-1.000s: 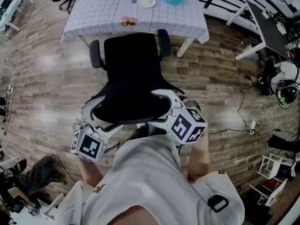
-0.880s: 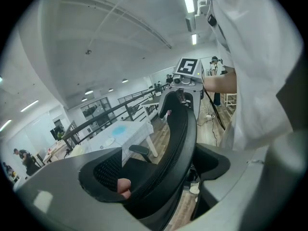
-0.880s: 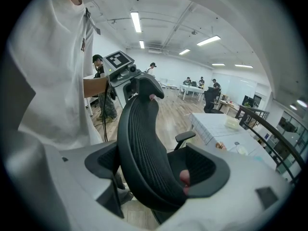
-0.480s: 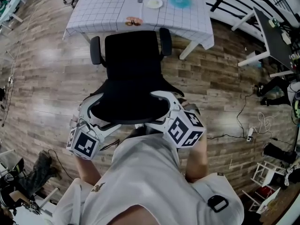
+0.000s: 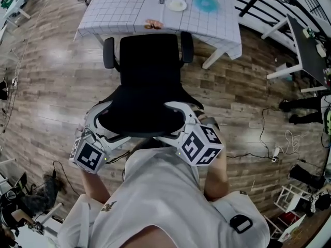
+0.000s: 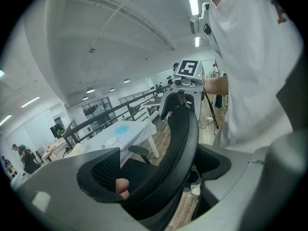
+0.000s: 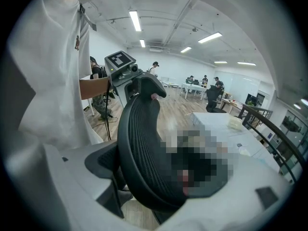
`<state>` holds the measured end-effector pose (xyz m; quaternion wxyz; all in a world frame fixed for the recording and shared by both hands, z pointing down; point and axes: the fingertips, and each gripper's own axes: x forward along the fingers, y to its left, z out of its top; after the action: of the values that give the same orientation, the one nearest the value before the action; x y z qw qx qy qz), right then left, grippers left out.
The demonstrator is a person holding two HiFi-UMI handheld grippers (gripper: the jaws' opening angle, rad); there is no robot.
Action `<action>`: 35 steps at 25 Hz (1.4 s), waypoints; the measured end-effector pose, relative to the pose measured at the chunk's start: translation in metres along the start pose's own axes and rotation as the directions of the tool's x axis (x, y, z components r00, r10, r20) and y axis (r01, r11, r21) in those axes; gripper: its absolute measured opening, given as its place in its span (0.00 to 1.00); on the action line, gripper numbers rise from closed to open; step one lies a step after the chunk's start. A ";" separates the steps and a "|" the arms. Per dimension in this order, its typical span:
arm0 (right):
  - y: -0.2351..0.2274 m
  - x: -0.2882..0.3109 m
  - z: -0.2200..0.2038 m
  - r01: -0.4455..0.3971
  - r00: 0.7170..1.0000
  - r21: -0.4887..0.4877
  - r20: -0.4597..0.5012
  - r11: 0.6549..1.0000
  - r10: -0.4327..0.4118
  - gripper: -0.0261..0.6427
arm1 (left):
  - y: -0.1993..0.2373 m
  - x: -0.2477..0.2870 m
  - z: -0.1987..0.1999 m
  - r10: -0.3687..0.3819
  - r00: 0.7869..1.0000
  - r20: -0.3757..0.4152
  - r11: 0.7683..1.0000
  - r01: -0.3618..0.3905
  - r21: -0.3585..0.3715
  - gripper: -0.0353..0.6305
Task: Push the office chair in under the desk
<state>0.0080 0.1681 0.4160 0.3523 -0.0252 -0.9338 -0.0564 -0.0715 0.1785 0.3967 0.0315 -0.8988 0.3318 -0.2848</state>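
Backrest (image 5: 142, 117) of the black office chair (image 5: 149, 66) fills the middle of the head view, with a hand-held gripper at each of its top corners. The left hand-held gripper (image 5: 99, 120) sits at the centre left of the frame. Its jaws have just been opening, and they stand loose around the backrest's rim. In the left gripper view one jaw lies against the mesh side, while a gap shows between the rim and the other jaw. The right hand-held gripper (image 5: 179, 112), at the centre right, is clasped on the opposite corner of the backrest, one jaw behind it and one in front. A mosaic patch covers part of that front jaw in the right gripper view.

The chair faces the tabletop (image 5: 124, 14) at the top of the frame, which is draped in a white gridded cloth. The seat's front edge meets the cloth's near edge, and the two armrests (image 5: 108, 53) lie just below it. The rest of the chair is out on the wooden floor (image 5: 51, 87). A white plate (image 5: 176, 4) and a blue disc (image 5: 206, 3) lie on the cloth.
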 end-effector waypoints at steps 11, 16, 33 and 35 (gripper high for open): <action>-0.006 0.023 0.019 0.031 0.999 0.040 -0.007 0.999 -0.031 0.66 | 0.023 -0.014 -0.016 -0.053 0.998 0.014 0.998 0.053 0.025 0.76; -0.013 0.029 0.025 0.044 0.999 0.055 -0.001 0.998 -0.044 0.66 | 0.035 -0.016 -0.019 -0.069 0.997 0.024 0.997 0.068 0.034 0.76; -0.030 0.041 0.035 0.068 0.998 0.086 -0.002 0.994 -0.068 0.66 | 0.058 -0.015 -0.026 -0.122 0.992 0.042 0.991 0.120 0.051 0.77; -0.032 0.042 0.035 0.069 0.998 0.086 0.002 0.994 -0.069 0.66 | 0.060 -0.014 -0.027 -0.126 0.991 0.043 0.991 0.124 0.045 0.78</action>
<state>-0.0494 0.1413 0.4144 0.3486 0.0220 -0.9366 -0.0283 -0.1294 0.1436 0.3975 0.0402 -0.9233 0.2678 -0.2723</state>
